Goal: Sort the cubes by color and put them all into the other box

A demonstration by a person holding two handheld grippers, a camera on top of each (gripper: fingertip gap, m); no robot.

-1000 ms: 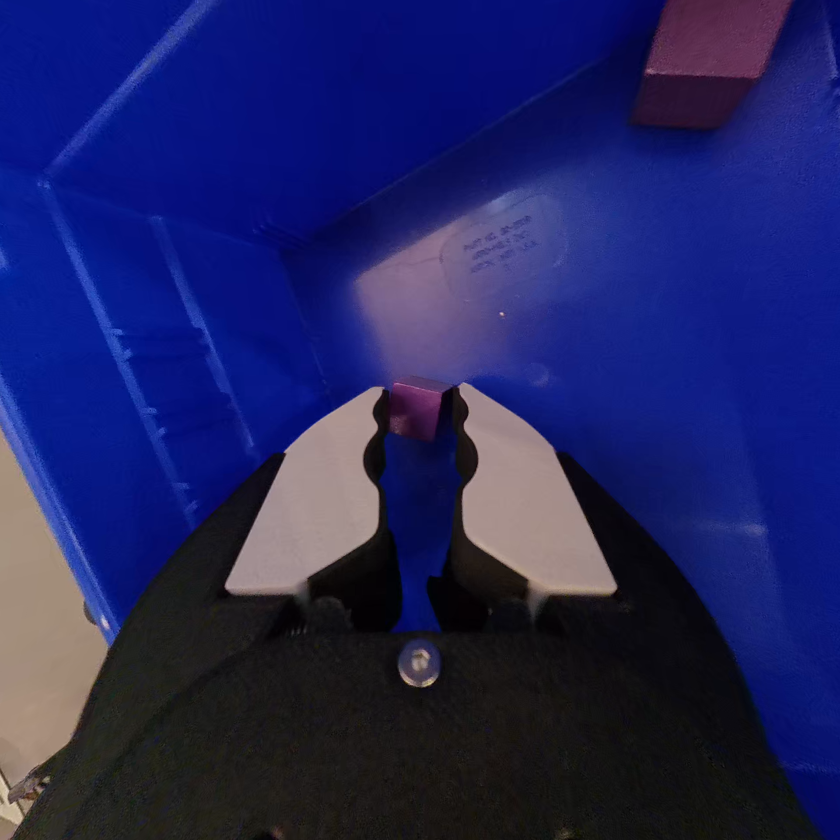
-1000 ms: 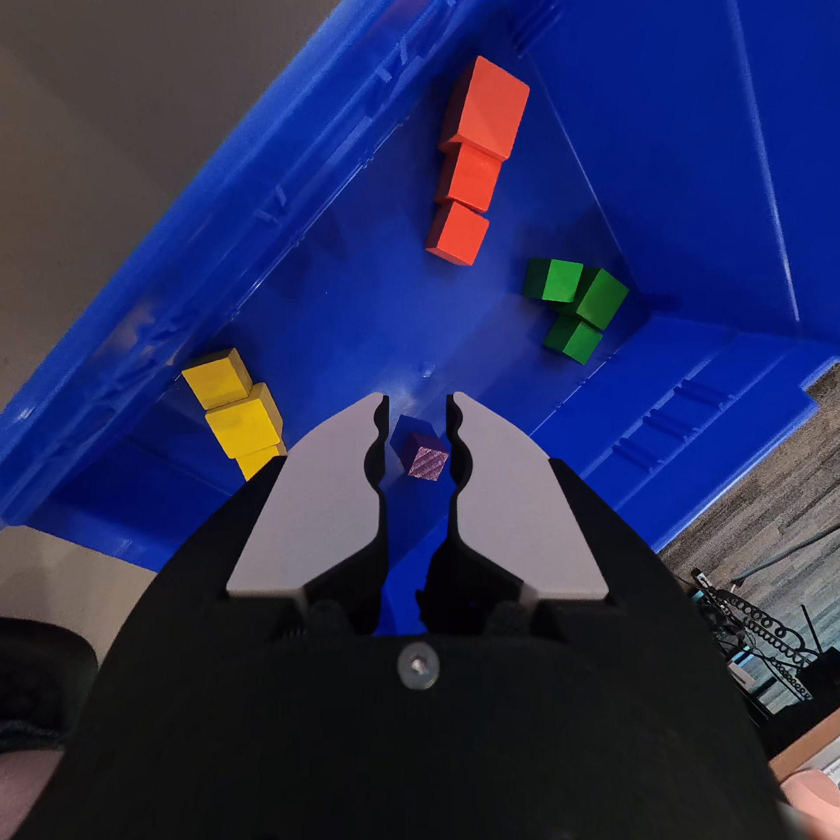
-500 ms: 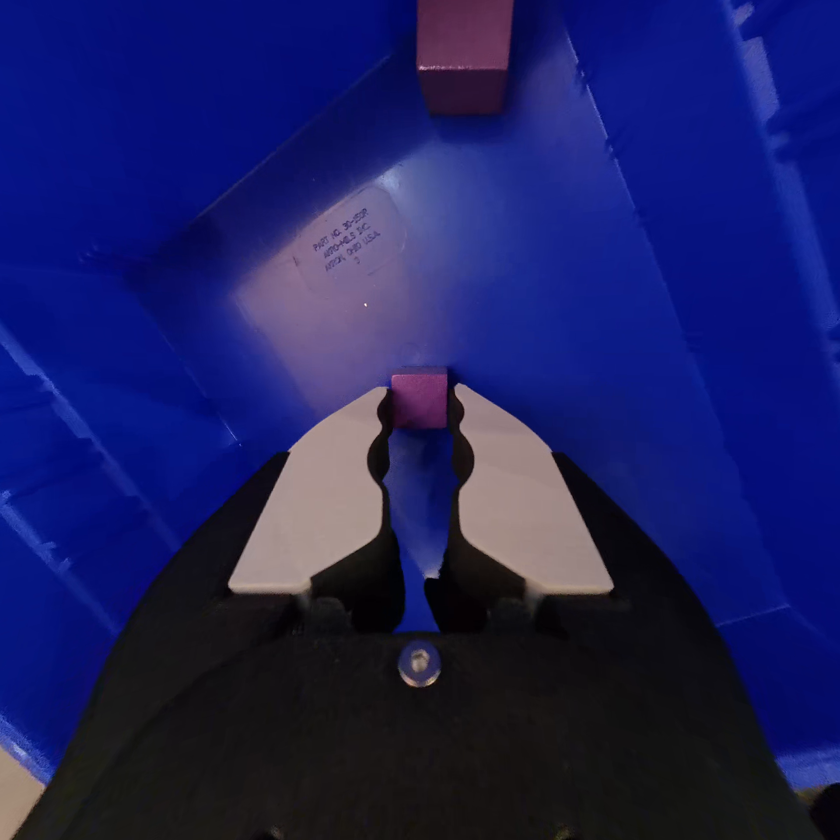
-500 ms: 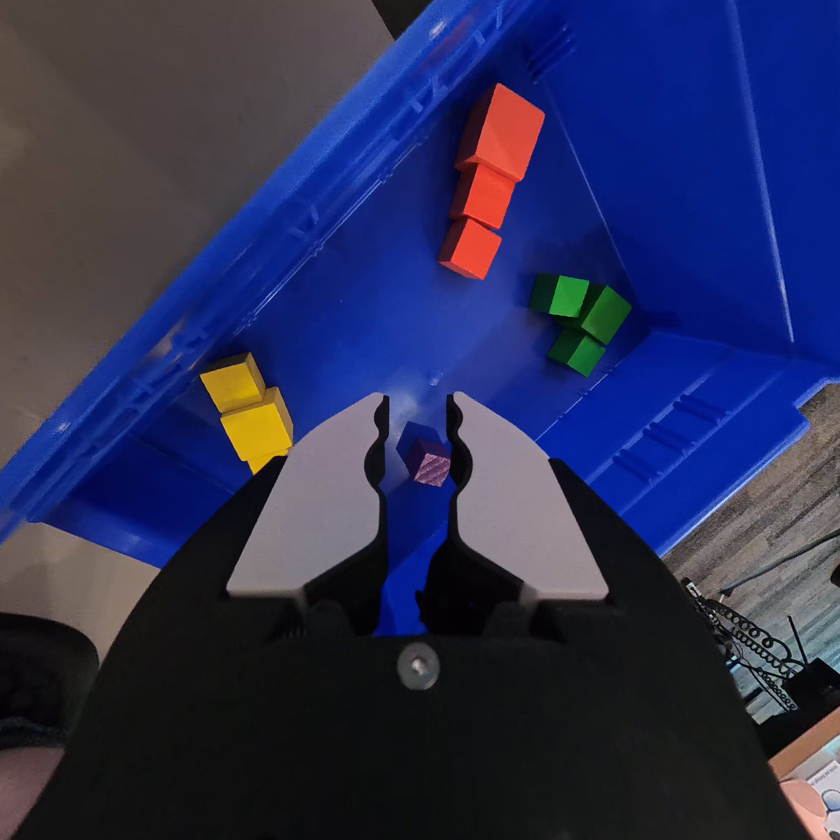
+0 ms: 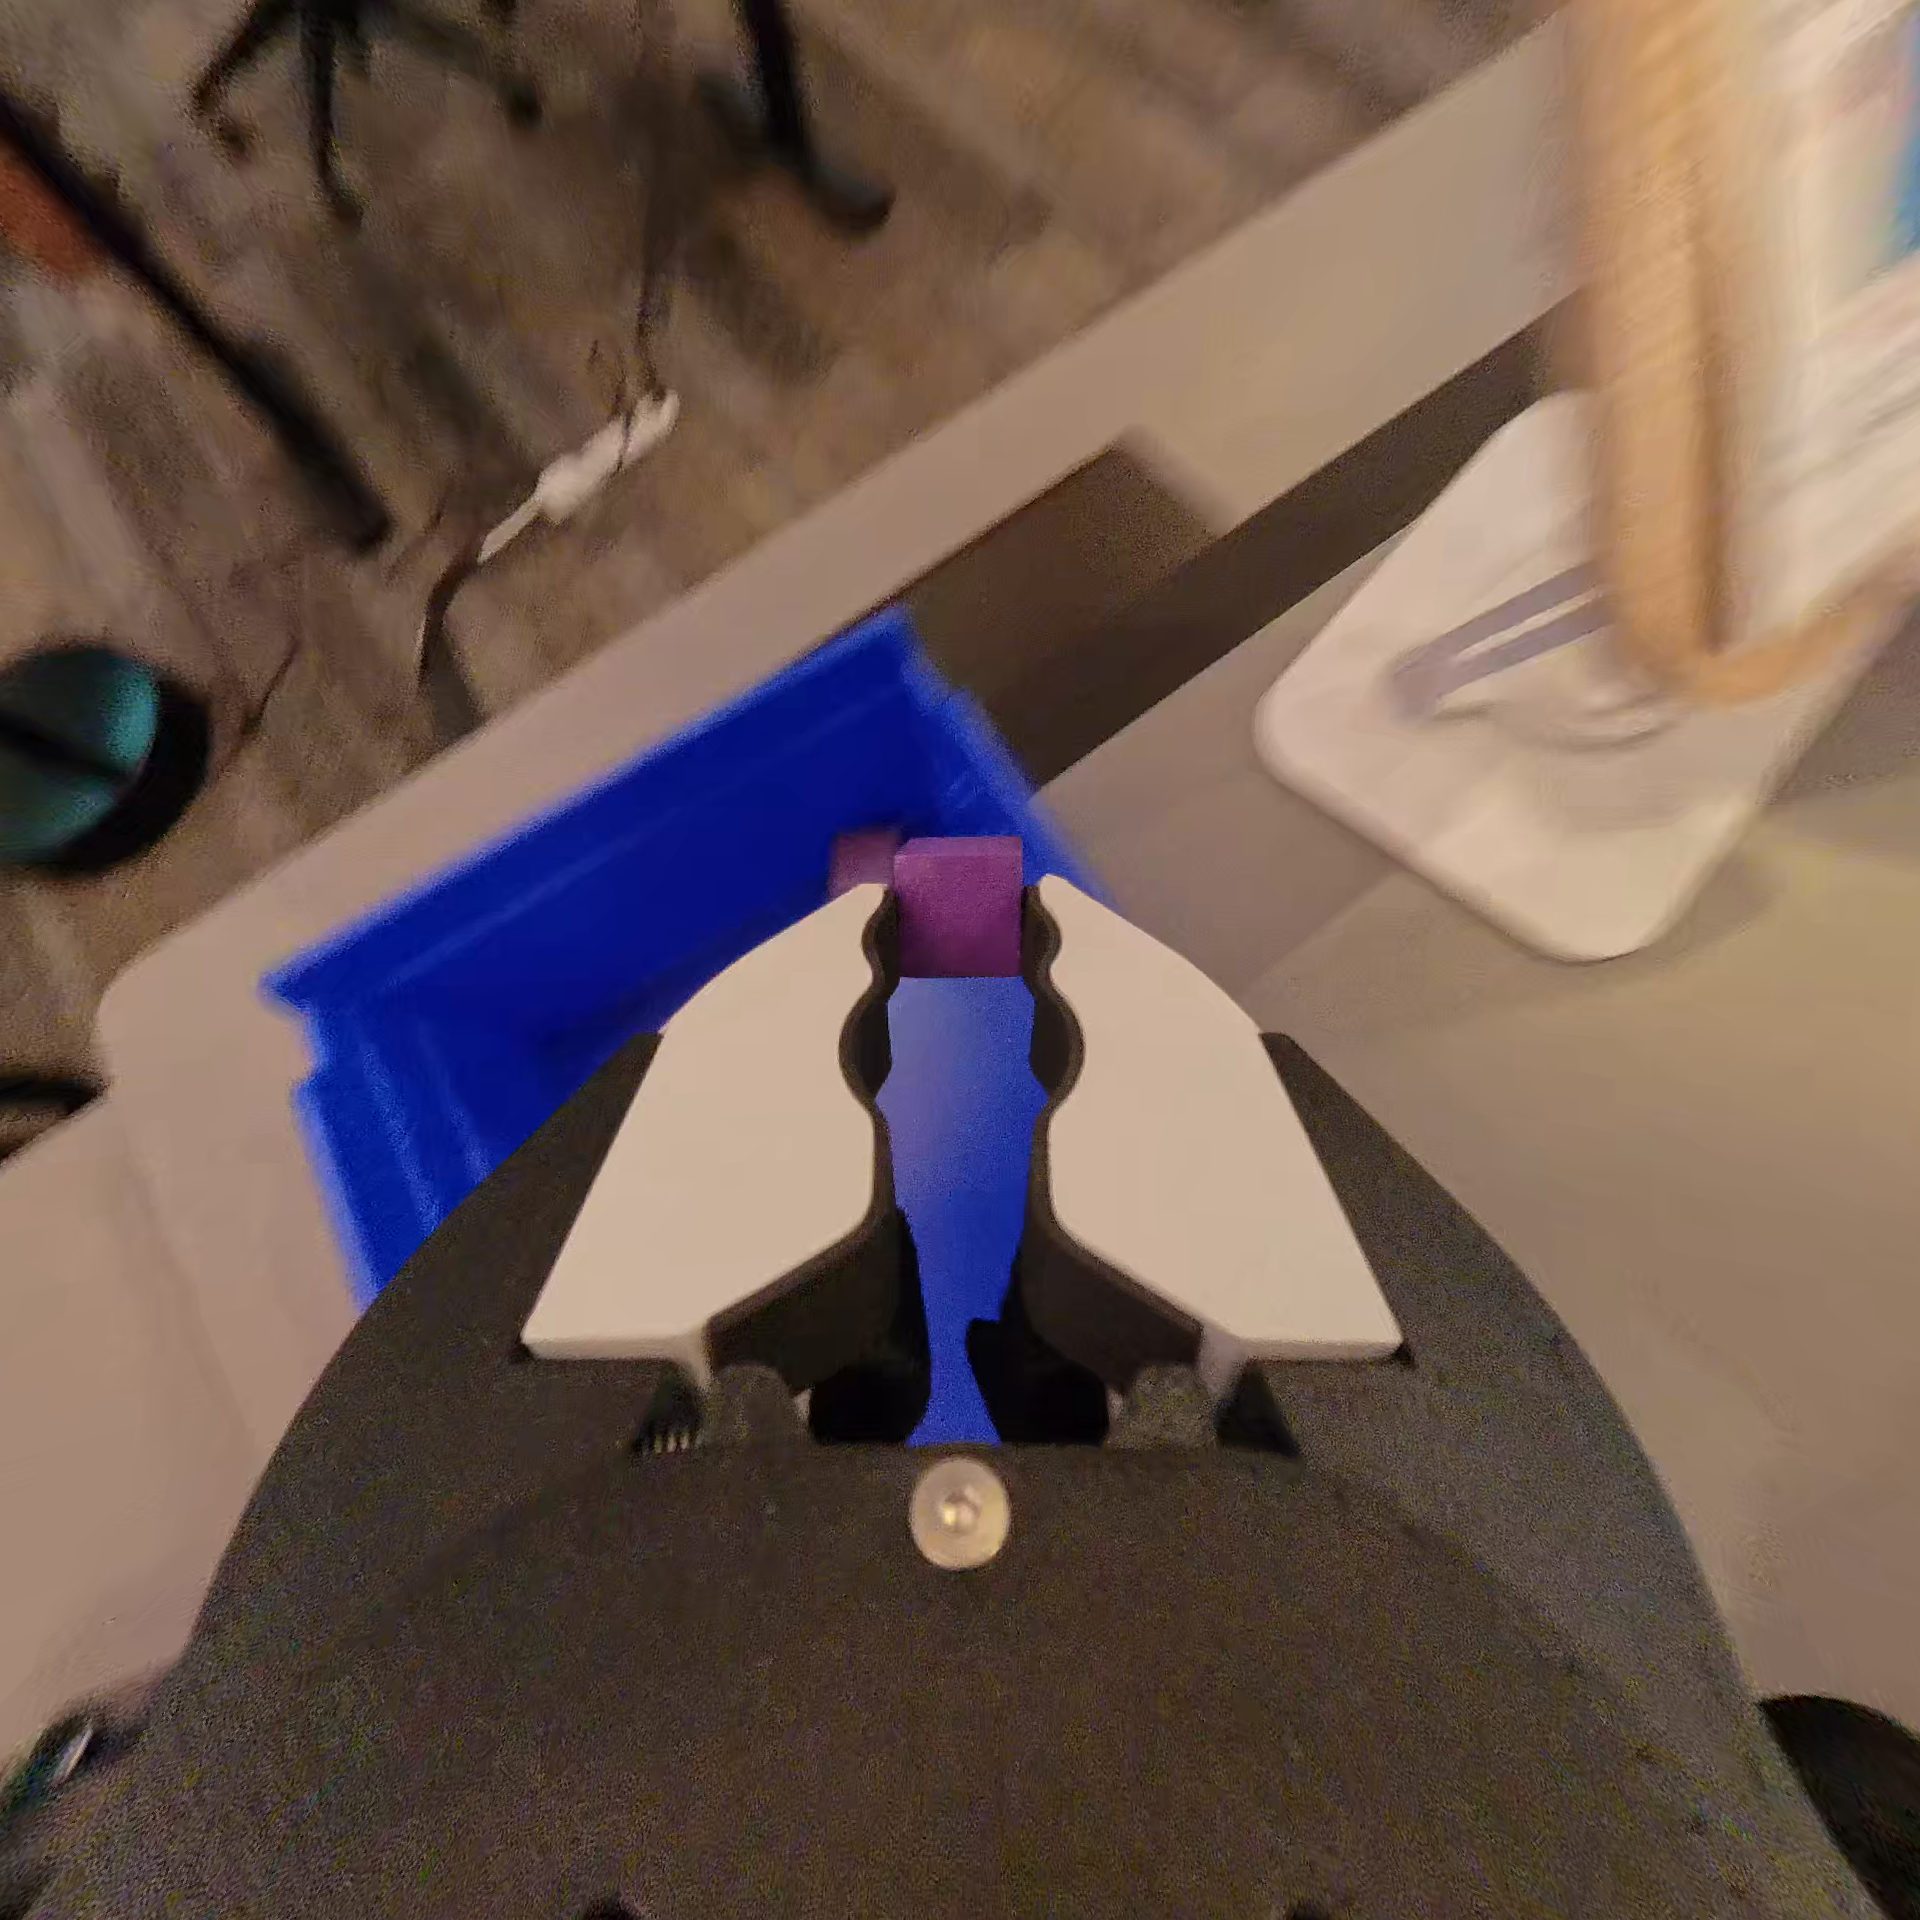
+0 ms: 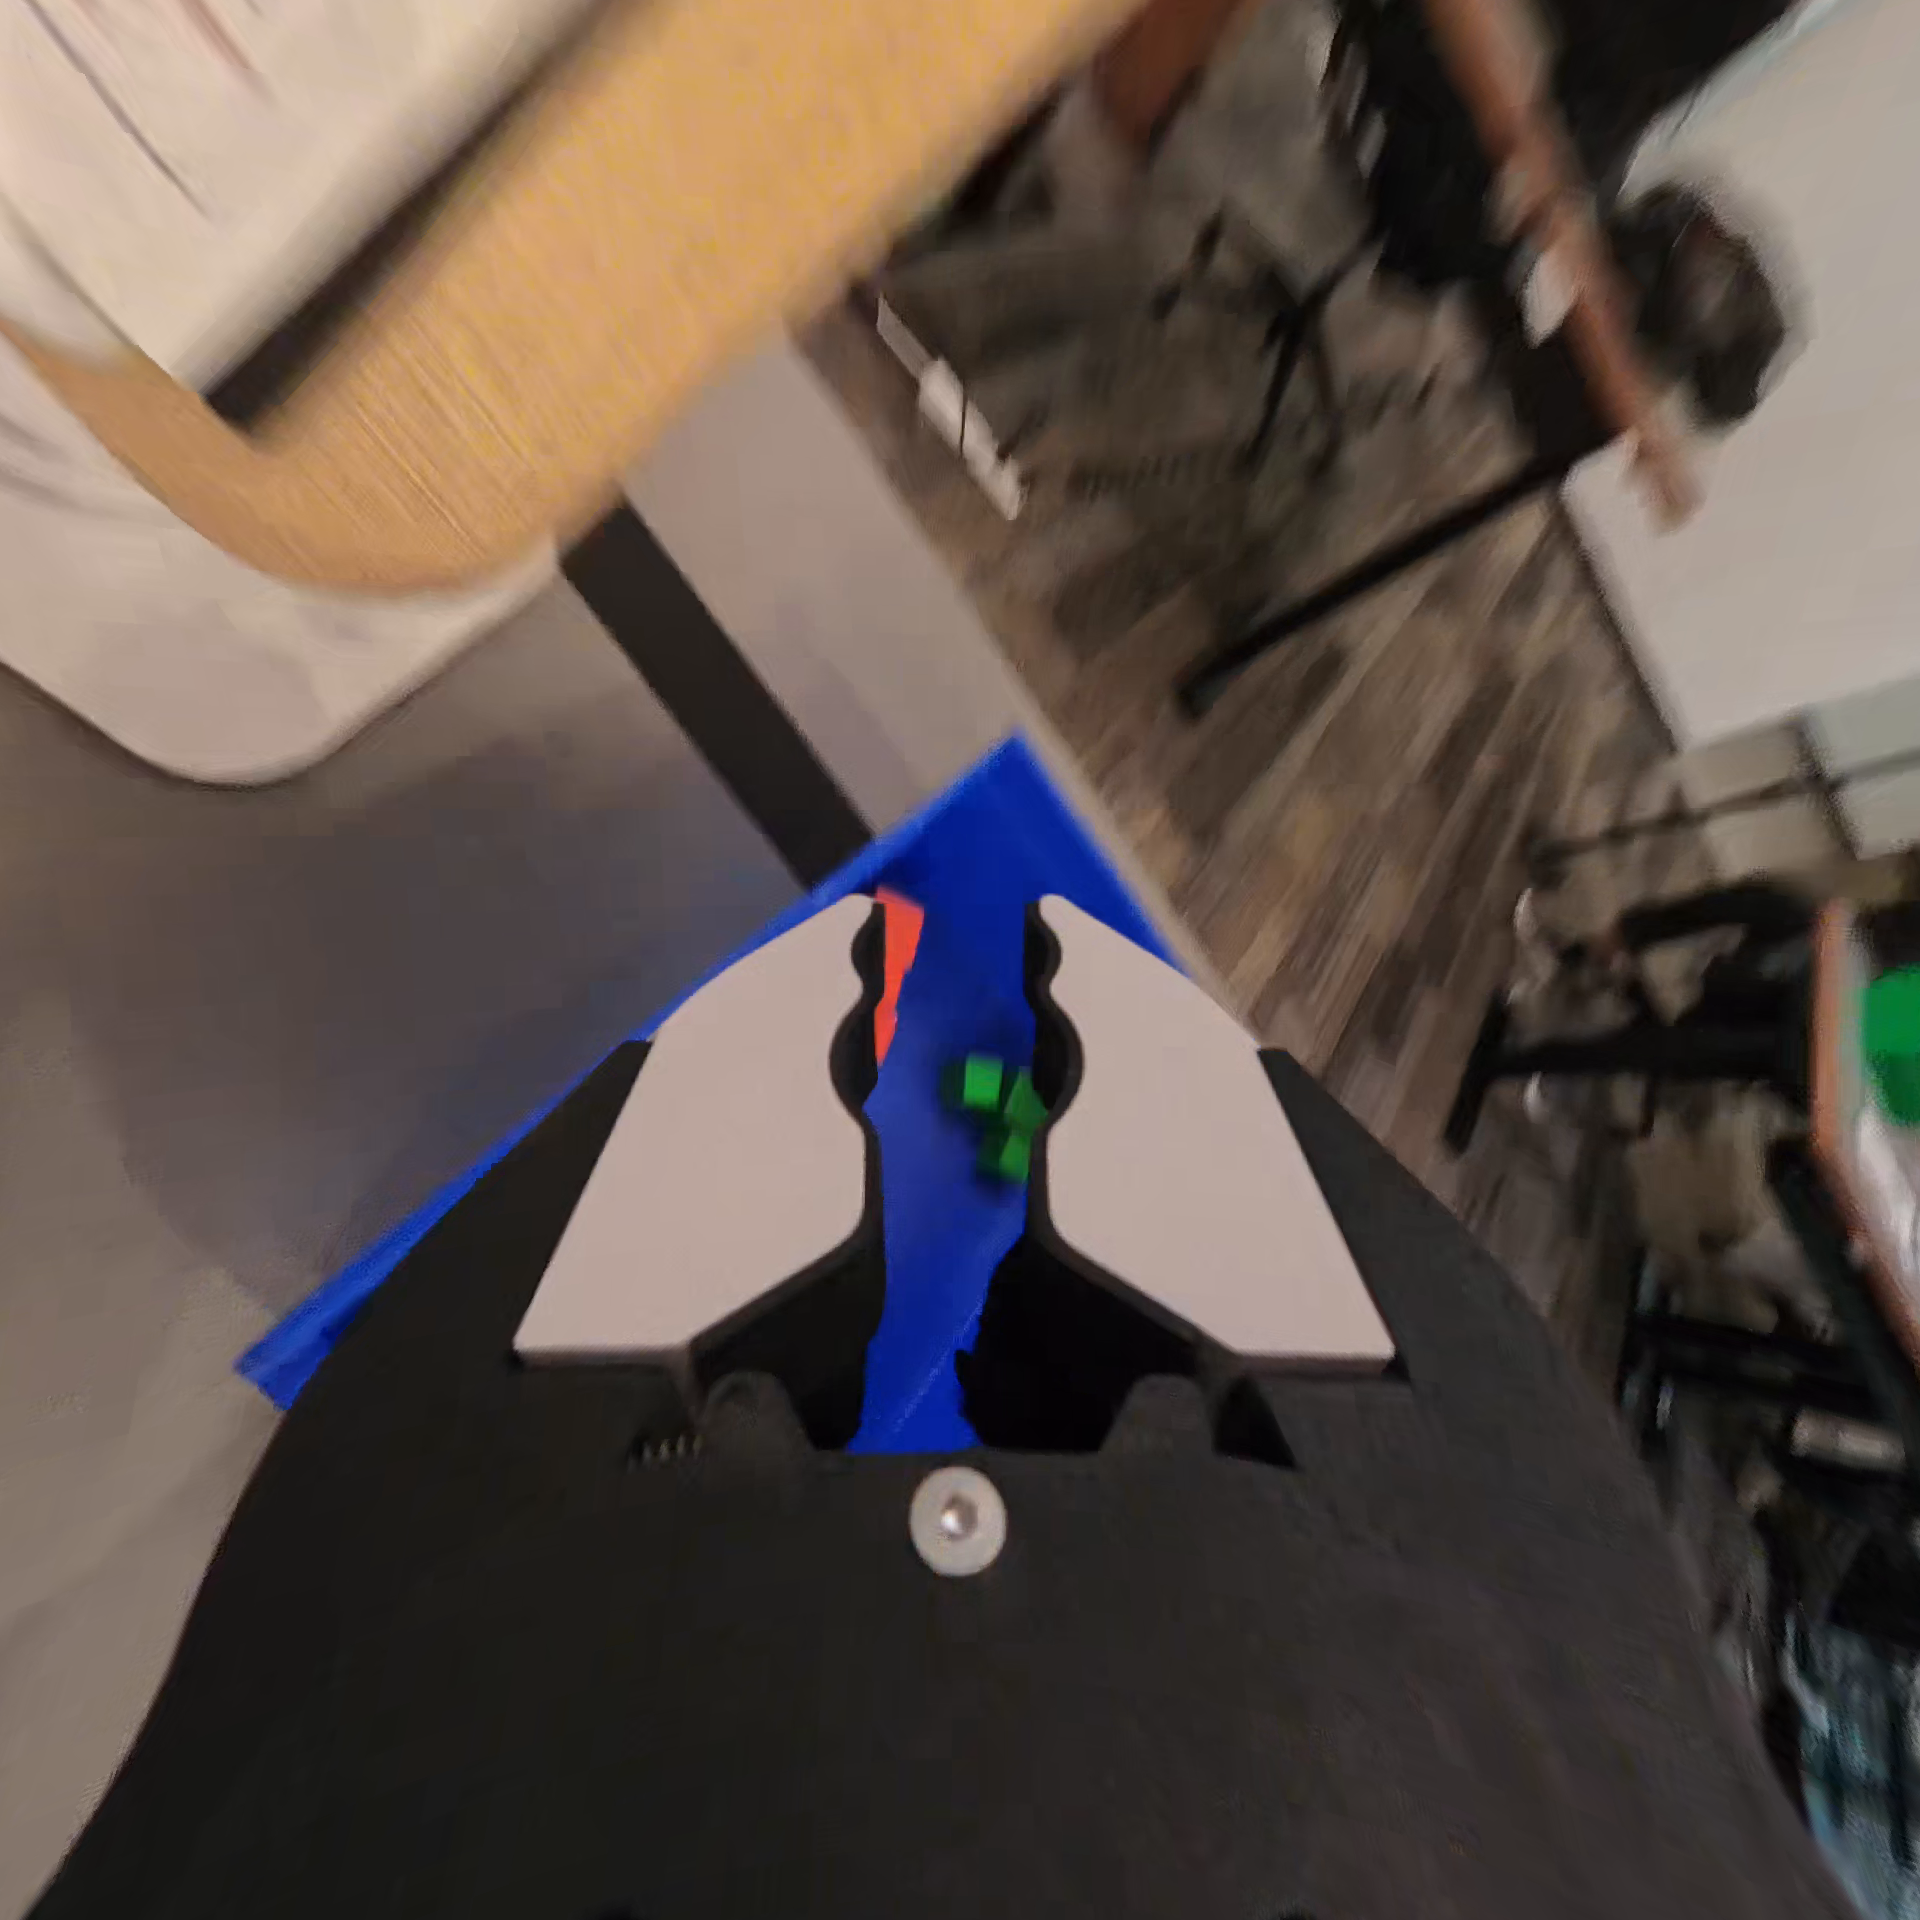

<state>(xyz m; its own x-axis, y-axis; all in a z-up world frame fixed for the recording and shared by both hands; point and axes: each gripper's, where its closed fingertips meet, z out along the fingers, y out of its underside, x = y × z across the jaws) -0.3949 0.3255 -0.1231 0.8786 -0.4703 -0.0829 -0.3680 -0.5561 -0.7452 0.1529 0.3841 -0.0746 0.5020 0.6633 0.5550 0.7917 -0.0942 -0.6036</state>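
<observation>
Purple cube (image 5: 956,920) clamped between tips of left tongs (image 5: 958,925), both pads pressing its sides; lifted above blue box (image 5: 582,935), likely in transit to other box. Second purple cube (image 5: 862,857) just beyond left fingertip, inside box.

Right view: right tongs (image 6: 954,925) parted, nothing gripped. Below, seen through gap: second blue box (image 6: 977,831) with 3 green cubes (image 6: 997,1112) near right finger, orange cube (image 6: 896,966) beside left finger; colours grouped apart. Bench (image 6: 312,987) left of tongs.
</observation>
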